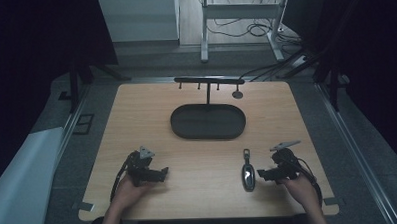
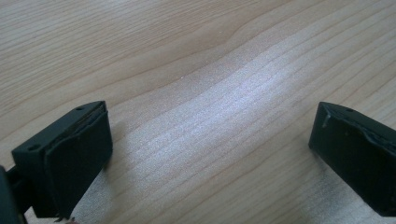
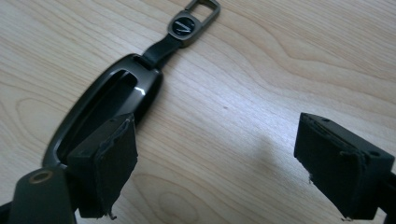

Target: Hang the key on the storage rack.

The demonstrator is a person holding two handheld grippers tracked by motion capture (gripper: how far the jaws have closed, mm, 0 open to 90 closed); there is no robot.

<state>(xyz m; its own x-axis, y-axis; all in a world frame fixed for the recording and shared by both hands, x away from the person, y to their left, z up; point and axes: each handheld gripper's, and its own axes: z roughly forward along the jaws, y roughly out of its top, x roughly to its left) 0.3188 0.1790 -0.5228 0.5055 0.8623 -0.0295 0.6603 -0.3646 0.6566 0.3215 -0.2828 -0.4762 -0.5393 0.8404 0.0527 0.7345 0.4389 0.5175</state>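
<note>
Dark, glossy key fob [image 1: 247,173] lies flat on the desk [image 1: 203,157], long axis running toward the tray [image 1: 208,121]; the right gripper [image 1: 262,174], jaws apart and empty, sits just beside it, the open left gripper [image 1: 162,174] well apart.

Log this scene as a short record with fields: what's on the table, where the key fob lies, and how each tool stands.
surface: wooden table
key fob: flat on the table, near edge, right of centre, ring end pointing away from the person
tray: dark oval, centre, far half
rack: T-shaped hanger rising at the tray's far side
left tool: jaws open, nothing between them, over bare wood
right tool: jaws open, just right of the fob, not gripping it
</note>
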